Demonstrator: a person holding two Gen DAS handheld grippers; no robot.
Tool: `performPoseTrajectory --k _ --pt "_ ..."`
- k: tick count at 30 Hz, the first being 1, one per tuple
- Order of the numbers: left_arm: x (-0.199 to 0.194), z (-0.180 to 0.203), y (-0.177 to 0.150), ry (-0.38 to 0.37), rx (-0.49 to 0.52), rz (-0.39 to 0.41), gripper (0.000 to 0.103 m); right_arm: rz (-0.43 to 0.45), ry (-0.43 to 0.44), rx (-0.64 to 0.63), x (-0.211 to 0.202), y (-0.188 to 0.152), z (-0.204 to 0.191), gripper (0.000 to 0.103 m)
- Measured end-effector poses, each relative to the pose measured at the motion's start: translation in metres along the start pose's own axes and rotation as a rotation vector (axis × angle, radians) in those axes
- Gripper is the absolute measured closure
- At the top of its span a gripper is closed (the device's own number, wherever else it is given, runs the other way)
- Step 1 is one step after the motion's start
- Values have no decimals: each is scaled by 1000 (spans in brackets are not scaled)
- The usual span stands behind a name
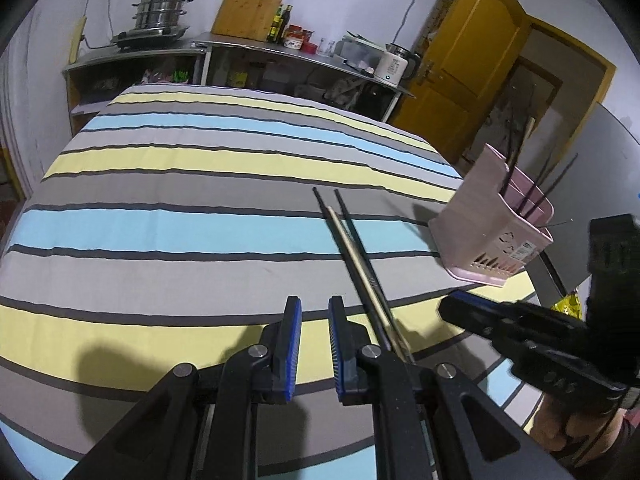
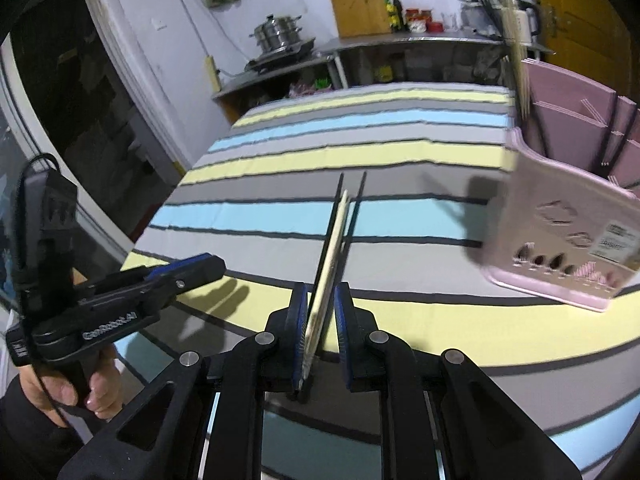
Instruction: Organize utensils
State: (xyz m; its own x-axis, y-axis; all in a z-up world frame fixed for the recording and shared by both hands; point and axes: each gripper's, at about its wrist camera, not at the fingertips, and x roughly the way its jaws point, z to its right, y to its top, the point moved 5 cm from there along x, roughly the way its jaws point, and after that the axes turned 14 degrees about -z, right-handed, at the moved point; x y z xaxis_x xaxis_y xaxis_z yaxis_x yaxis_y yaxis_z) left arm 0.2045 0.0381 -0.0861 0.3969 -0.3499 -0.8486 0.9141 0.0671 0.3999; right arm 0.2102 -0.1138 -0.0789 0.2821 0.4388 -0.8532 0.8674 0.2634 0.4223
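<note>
Three chopsticks, two black and one pale wooden (image 1: 352,246), lie together on the striped cloth. In the right wrist view the chopsticks (image 2: 334,248) run between my right gripper's (image 2: 322,304) blue pads, which stand a little apart around them. My left gripper (image 1: 314,320) is open and empty, just left of the chopsticks' near ends. A pink utensil holder (image 1: 494,224) stands to the right with several chopsticks upright in it; it also shows in the right wrist view (image 2: 560,224). The right gripper appears at the right of the left wrist view (image 1: 452,304).
The striped cloth (image 1: 180,208) covers the table. Behind it stand a metal counter (image 1: 256,46) with a steamer pot (image 1: 160,12), a cutting board (image 1: 250,6), bottles and a kettle (image 1: 396,64). A yellow door (image 1: 472,60) is at the right.
</note>
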Motion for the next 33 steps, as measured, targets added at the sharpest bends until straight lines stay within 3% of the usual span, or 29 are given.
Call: performPoseTrajectory --k 9,28,33 --pt "5 -15 3 -13 -33 -1 90 -107 -34 -15 53 6 -2 89" --pt "61 30 35 -22 23 -78 90 -55 -76 90 39 -4 36 97" --pt "78 40 41 17 36 -103 90 -47 -59 131 32 -12 47 97"
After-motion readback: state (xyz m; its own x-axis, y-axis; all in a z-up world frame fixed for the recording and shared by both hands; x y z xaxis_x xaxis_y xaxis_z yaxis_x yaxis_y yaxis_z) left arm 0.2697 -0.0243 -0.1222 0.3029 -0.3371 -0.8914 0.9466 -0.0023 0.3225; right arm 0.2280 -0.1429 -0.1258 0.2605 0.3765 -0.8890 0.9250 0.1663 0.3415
